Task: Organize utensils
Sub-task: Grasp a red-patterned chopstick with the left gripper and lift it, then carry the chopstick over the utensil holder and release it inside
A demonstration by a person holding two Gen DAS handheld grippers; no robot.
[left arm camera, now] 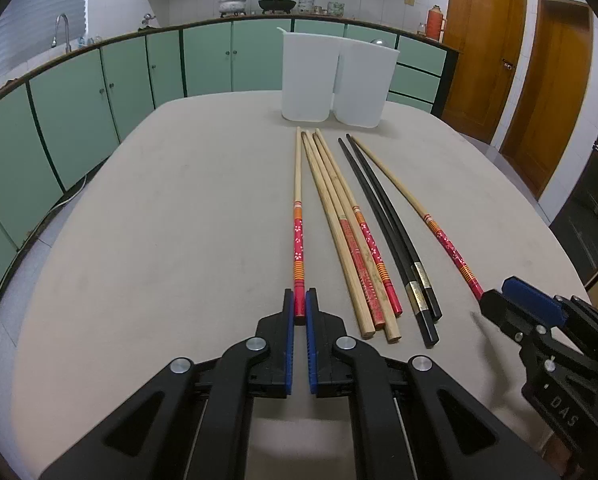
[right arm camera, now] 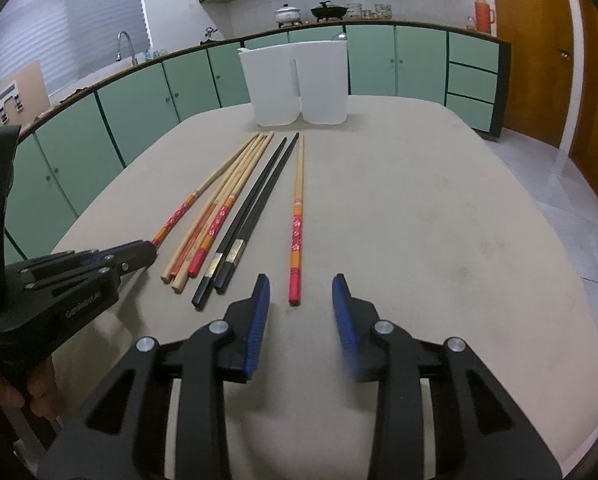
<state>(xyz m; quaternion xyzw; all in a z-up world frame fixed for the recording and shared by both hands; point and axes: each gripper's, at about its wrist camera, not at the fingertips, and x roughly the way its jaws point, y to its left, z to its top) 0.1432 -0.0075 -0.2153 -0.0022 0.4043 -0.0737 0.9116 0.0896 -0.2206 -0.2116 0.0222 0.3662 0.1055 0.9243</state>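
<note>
Green kitchen cabinets (left arm camera: 79, 92) curve behind a beige-covered table (left arm camera: 179, 220), with two white plastic containers (left arm camera: 335, 80) standing side by side, touching, at its far end. Chopsticks lie in a row in front of them, tips toward the containers. On the left of the row, the left gripper (left arm camera: 299, 304) has its blue pads narrowed around the red butt end of a red-patterned chopstick (left arm camera: 298, 216), which lies flat on the cloth; the pads sit at either side of it, and whether they actually press it cannot be told. Next come three pale bamboo chopsticks and another red-patterned one, bunched together (left arm camera: 351, 232), then a pair of black chopsticks (left arm camera: 383, 216) with metal bands near their ends. Farthest right lies a separate red-patterned chopstick (right arm camera: 298, 216), its red end pointing into the gap of the right gripper (right arm camera: 299, 292), whose jaws stand wide apart, just short of it, holding nothing. Two brown wooden doors (left arm camera: 519, 72) stand at the right of the room.
</note>
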